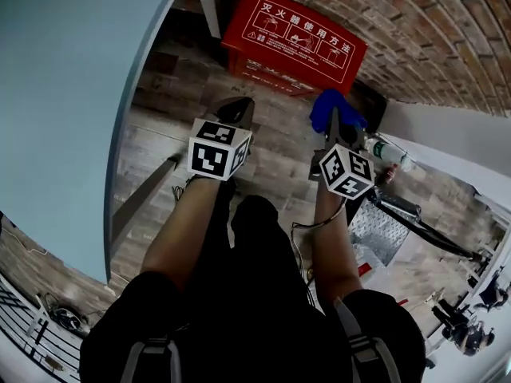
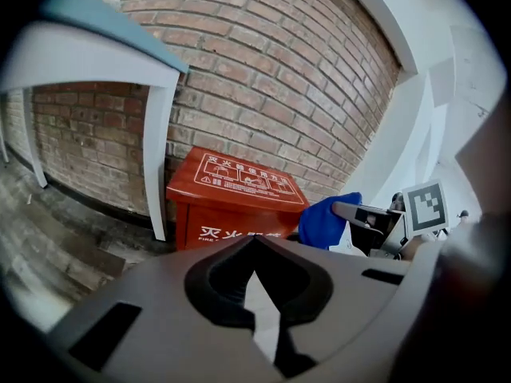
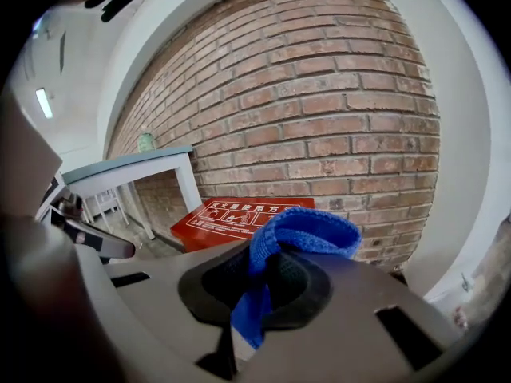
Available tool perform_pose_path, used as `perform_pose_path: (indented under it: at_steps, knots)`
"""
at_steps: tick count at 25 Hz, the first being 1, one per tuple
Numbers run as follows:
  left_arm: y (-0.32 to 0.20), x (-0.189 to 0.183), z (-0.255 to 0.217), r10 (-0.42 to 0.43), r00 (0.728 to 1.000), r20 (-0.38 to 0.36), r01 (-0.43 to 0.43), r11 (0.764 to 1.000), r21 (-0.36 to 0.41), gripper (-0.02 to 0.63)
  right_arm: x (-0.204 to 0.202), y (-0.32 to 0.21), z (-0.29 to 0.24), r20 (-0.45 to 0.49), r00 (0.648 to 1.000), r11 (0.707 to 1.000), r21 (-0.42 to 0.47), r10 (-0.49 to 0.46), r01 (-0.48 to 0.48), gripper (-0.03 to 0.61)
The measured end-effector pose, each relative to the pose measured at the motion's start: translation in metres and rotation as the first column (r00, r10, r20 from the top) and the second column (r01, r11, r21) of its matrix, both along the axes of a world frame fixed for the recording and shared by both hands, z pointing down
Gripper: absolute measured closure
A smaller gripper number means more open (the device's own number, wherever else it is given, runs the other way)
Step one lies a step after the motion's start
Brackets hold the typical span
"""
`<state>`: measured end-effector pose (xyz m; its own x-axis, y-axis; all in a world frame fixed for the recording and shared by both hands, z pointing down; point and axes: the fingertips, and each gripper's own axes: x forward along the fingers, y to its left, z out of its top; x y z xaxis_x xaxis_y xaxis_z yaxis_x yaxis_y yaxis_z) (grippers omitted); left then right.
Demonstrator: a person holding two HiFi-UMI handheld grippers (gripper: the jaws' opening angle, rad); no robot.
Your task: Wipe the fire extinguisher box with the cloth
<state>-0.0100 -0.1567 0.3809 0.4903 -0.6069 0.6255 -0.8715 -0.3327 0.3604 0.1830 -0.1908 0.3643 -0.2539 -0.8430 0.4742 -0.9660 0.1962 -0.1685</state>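
R claw (image 3: 257, 255) tight on 1 cloth (image 3: 307, 231) (L claw (image 2: 254, 242) closed), 1 box (image 2: 239, 188)

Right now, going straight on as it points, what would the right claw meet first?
Probably the red fire extinguisher box, just ahead of the right claw and its blue cloth; if it passes above, the brick wall behind. Depth is unclear.
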Motion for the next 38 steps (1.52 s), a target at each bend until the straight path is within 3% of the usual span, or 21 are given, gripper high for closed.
perform_pose_path:
  at_steps: [7,12,16,27,31,35,38]
  knots:
    - [-0.023,0.027,0.074,0.001,1.000,-0.025,0.002,0.992,0.127,0.618,0.011,0.000,0.056,0.042,0.999,0.977,0.213,-0.022,0.013,0.537]
    - [-0.019,0.037,0.105,-0.017,0.997,-0.079,0.031,0.984,0.175,0.619,0.001,-0.007,0.094,-0.018,0.995,0.931,0.351,-0.100,0.100,0.537]
    - [0.005,0.032,0.118,-0.036,0.995,-0.092,0.052,0.982,0.179,0.619,-0.013,-0.019,0.092,-0.079,0.981,0.885,0.424,-0.175,0.192,0.537]
    - [0.012,-0.006,0.128,-0.091,0.996,-0.005,0.090,0.980,0.180,0.619,-0.081,-0.038,0.084,-0.159,0.924,0.824,0.417,-0.349,0.383,0.537]
    - [0.015,-0.031,0.132,-0.134,0.991,-0.013,0.135,0.979,0.154,0.619,-0.128,-0.046,0.082,-0.182,0.889,0.792,0.406,-0.420,0.457,0.537]
    - [0.017,-0.049,0.117,-0.185,0.981,-0.053,0.191,0.966,0.175,0.619,-0.179,-0.055,0.089,-0.201,0.860,0.764,0.396,-0.469,0.509,0.537]
    - [0.019,-0.064,0.109,-0.213,0.977,-0.024,0.213,0.957,0.198,0.618,-0.217,-0.061,0.097,-0.232,0.839,0.744,0.388,-0.492,0.544,0.537]
